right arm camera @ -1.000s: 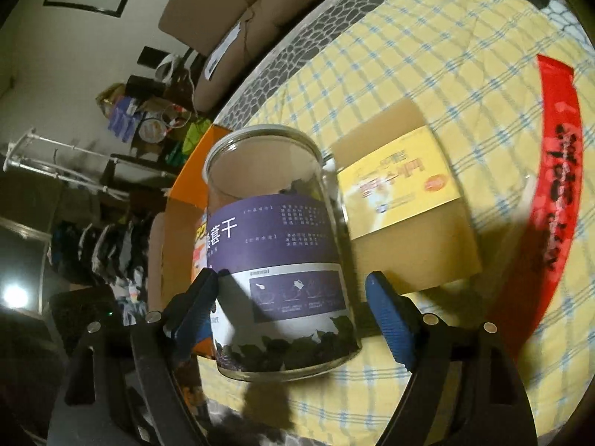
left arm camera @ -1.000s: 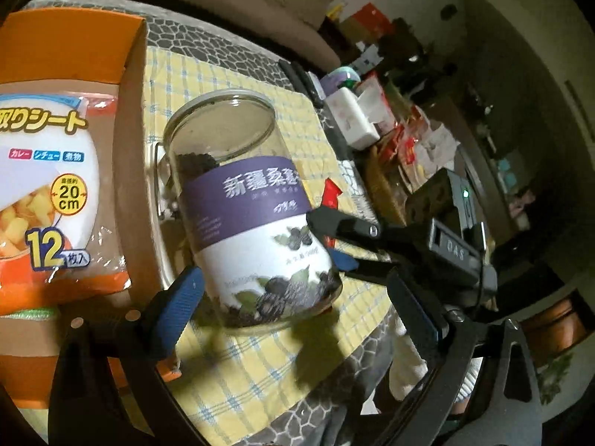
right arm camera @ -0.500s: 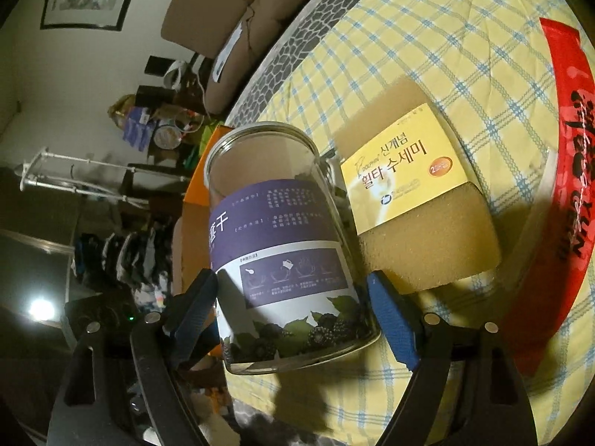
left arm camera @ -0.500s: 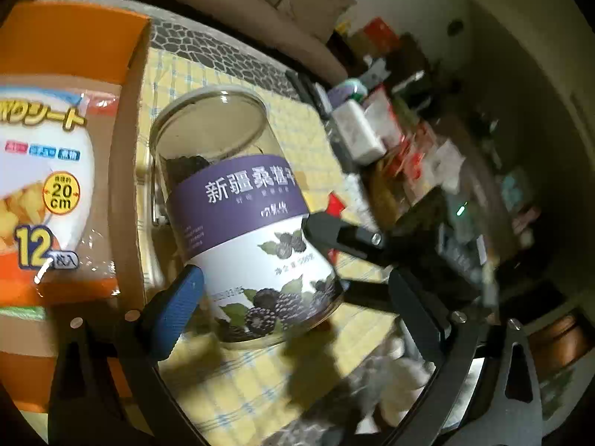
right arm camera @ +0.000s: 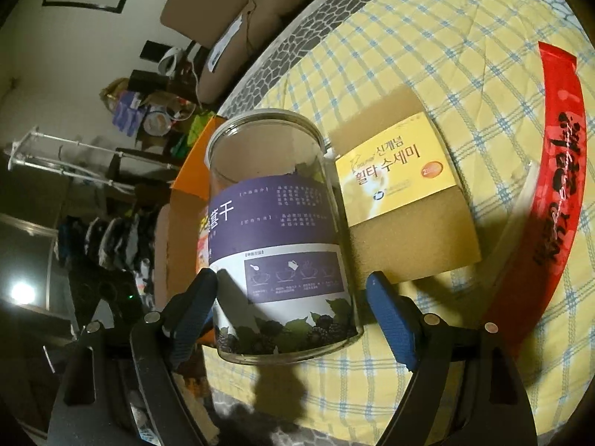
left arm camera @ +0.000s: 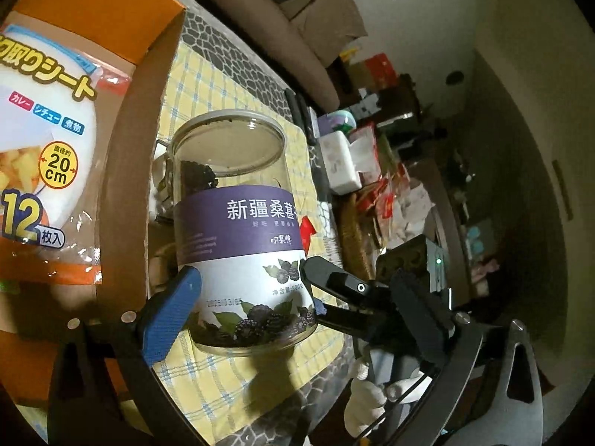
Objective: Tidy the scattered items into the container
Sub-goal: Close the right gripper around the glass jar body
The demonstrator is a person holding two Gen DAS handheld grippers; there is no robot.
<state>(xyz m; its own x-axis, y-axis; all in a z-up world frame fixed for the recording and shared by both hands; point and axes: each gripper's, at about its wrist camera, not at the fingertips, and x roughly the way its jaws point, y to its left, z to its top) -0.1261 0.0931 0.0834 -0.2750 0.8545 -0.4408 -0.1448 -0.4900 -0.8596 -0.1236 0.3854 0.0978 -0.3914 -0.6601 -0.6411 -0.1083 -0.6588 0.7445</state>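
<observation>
**Jar Held Between Two Grippers at the Table Edge**

Left wrist view: The clear jar (left arm camera: 241, 238), with a purple-and-white label and dark dried berries inside, sits between the fingers of the left gripper (left arm camera: 297, 310). The blue pad on the left finger (left arm camera: 169, 316) touches the lower label; the opposite finger is hidden behind the right gripper (left arm camera: 331, 286), whose black finger presses the jar's right side. The left gripper is spread to jar width; whether it clamps firmly cannot be told. An orange cardboard box (left arm camera: 122, 11) stands just left of the jar, containing a packaged sheet pack (left arm camera: 41, 141). The jar is above a yellow checked cloth (left arm camera: 208, 85).

Right wrist view: The right gripper (right arm camera: 290, 316) straddles the jar (right arm camera: 279, 230) near its base. The left pad (right arm camera: 193, 308) touches the label; the right pad (right arm camera: 386, 319) stands just beside the glass, contact unclear. Beside the jar lies a brown sponge pack (right arm camera: 405, 200) with a yellow label. A red banner strip (right arm camera: 554, 193) lies farther right on the cloth (right arm camera: 427, 37).
</observation>
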